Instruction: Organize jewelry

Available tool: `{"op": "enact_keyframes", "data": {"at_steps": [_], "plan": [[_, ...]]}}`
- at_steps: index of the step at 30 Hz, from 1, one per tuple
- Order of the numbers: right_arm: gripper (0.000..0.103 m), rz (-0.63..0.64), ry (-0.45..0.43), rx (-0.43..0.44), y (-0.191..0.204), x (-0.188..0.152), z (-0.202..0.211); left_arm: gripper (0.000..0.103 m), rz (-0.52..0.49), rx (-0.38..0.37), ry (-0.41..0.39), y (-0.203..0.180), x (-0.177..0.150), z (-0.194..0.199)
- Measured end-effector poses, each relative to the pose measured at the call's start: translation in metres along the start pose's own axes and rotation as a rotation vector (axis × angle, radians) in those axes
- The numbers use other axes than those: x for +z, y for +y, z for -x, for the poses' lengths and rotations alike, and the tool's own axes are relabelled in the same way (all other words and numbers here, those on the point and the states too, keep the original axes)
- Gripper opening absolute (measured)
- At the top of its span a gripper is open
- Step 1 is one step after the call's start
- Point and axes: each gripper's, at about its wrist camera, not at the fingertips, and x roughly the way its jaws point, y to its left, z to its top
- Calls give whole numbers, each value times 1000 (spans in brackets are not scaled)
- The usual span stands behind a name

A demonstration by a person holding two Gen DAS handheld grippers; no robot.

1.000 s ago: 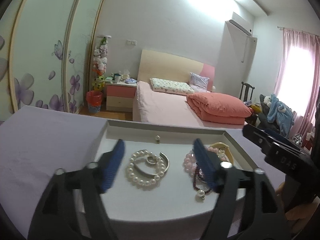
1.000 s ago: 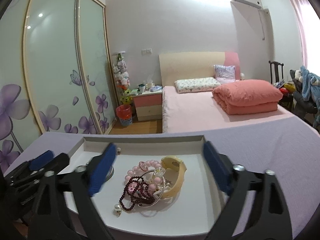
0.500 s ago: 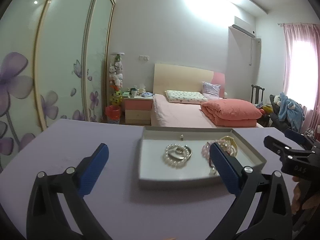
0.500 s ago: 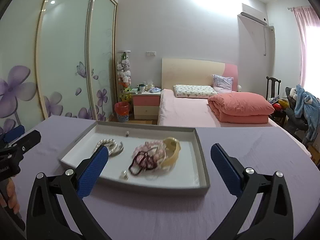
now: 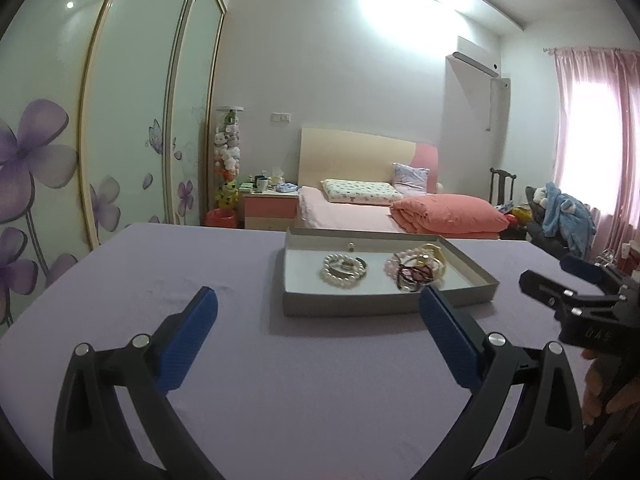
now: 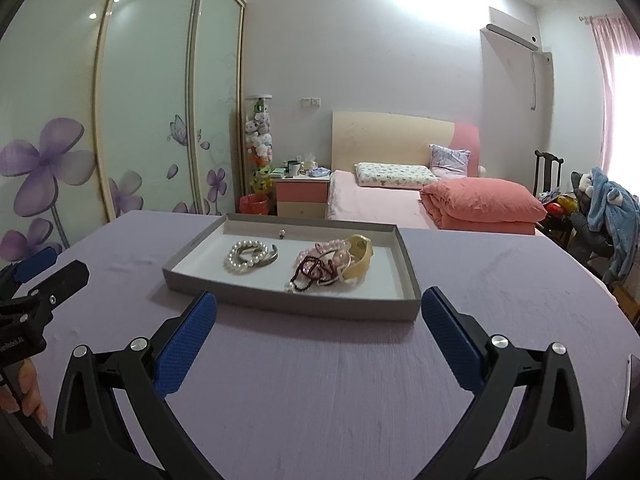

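Though near, jewelry (image 6: 320, 262) beyond tool (image 6: 318, 322) (gaping)

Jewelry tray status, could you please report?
Left gripper and right gripper open, empty. Jewelry lies in tray. Nothing in the way.

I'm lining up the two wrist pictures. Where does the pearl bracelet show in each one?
Left wrist view: pearl bracelet lies just right of centre, in the left half of the grey tray.
Right wrist view: pearl bracelet lies left of centre, again in the tray's left half.
Shared landmark: the tangled pile of pink and dark beads to its right.
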Motion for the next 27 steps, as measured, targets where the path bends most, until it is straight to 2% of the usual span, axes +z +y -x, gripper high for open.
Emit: {"op": "enact_keyframes", "data": {"at_steps": [9,27], "plan": [[101,-54,-3,9,-9,-15,14,99,1,-20,8,-6,-9,7],[101,-72,-13,25,-17,-16,19,99,-1,-18,21,-12,-9,3]]}}
